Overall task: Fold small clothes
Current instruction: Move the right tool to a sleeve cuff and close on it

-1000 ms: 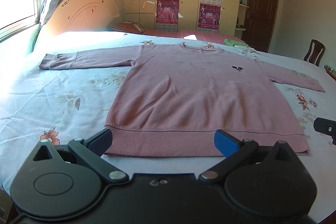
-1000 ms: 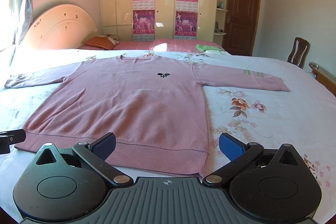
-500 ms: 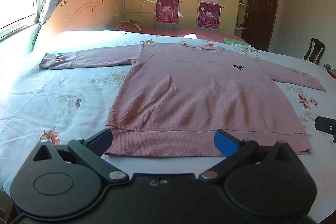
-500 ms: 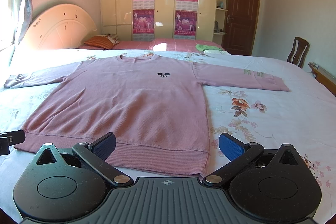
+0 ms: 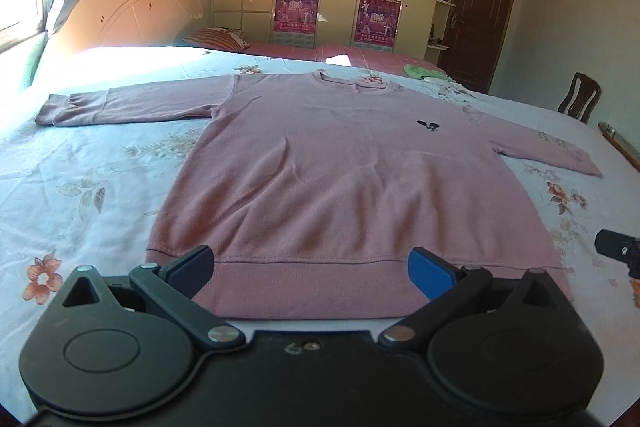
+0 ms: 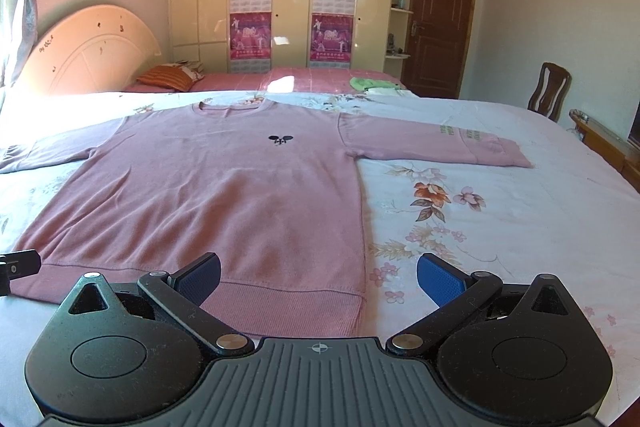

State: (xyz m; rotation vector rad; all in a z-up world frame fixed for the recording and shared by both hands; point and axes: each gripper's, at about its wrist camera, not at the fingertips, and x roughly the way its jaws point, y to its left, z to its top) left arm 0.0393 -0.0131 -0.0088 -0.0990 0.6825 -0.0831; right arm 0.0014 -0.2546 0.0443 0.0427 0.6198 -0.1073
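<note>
a: how do the tongs stand?
b: left tongs (image 5: 312, 269) gape wide, nothing held, over the hem near the bed's (image 5: 80, 163) front edge. right tongs (image 6: 319, 277) also spread and empty, over the hem's right corner.
a: and the sweater (image 5: 340, 179)?
b: flat mid-bed, sleeves out sideways, bare floral sheet on both sides.
a: farther off?
b: green cloth (image 6: 370, 84) and striped pillow (image 6: 168, 77) at the far edge; chair (image 6: 550, 91) beyond the right edge.
</note>
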